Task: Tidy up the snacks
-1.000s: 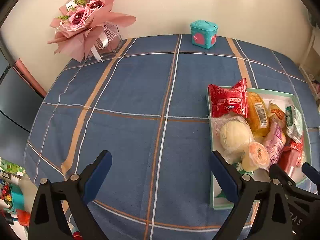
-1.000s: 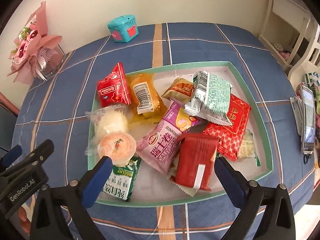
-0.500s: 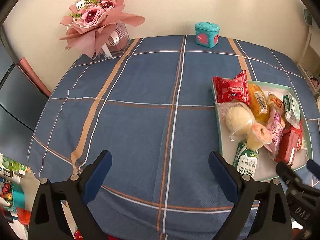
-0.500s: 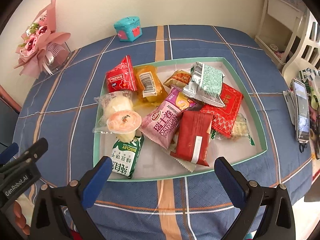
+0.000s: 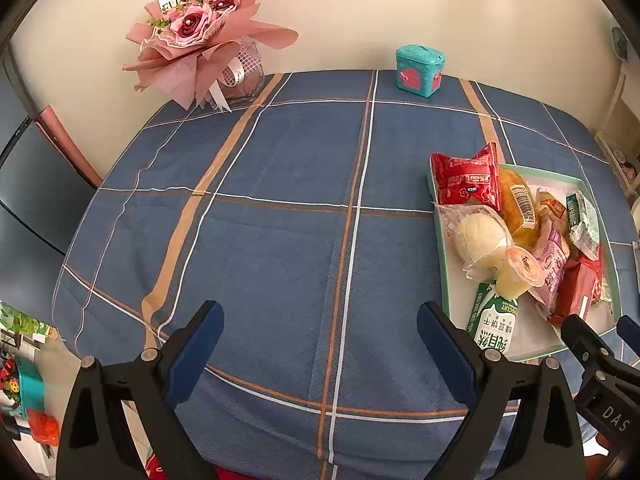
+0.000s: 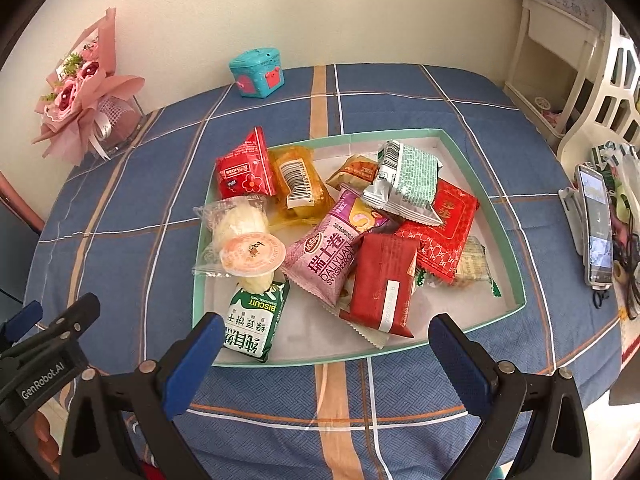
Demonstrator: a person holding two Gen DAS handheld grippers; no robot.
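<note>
Looking along the left gripper [image 5: 316, 328]: jaws spread wide, nothing between them, hovering over bare blue plaid tablecloth [image 5: 280, 220]. Snack tray [image 5: 442, 264] sits off to the right, well apart from the jaws. No snack lies on the cloth outside the tray, so gathering looks done or near done; a judgement only. Pink bouquet [image 5: 200, 36] in a clear holder and a teal box [image 5: 420, 72] stand at the far edge by the cream wall. Tip of the other gripper shows bottom right.

Right wrist view: right gripper [image 6: 326, 340] also wide open and empty, poised at the tray's [image 6: 360, 133] near rim. Inside, packets are piled loosely and overlap: green biscuit pack [image 6: 252, 322] nearest, jelly cup [image 6: 252, 256] on top of it, pink wafer pack [image 6: 332, 256], dark red pack [image 6: 382, 280], red pouch [image 6: 244, 168] leaning on the far left wall. If sorting or lining up is wanted, that is still left. Phone [image 6: 598, 224] on a stand at the right edge, white shelving behind it.
</note>
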